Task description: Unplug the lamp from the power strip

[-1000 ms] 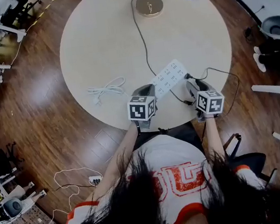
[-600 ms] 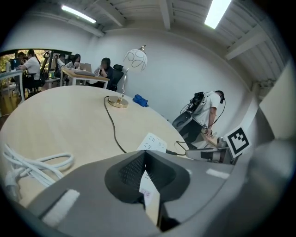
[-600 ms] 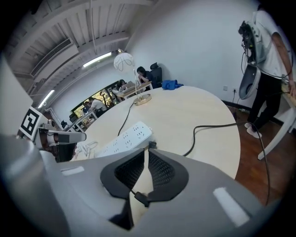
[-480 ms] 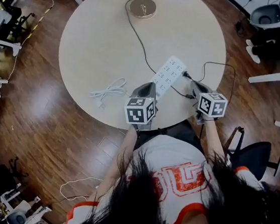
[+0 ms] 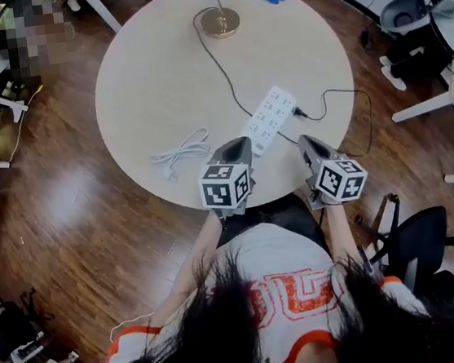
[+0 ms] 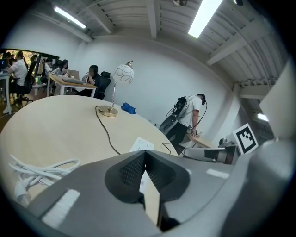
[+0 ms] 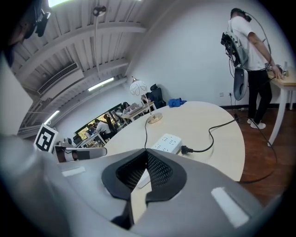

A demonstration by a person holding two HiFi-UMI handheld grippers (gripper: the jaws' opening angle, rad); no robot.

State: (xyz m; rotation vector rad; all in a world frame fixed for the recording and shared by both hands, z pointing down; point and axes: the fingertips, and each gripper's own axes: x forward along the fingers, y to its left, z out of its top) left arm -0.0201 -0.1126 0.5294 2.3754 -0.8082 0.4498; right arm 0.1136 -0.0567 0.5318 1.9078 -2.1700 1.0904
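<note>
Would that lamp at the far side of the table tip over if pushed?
Probably not easily: the lamp has a wide round base that looks weighted. Its thin stem and globe shade may wobble, and the trailing cord could tug.

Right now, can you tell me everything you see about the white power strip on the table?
The power strip is a long, flat white plastic bar with rows of sockets on top. It lies slantwise on the round table, near the person's edge. No socket seems to hold a plug: a black plug lies close beside it. The lamp's black cord runs up to its other side.
</note>
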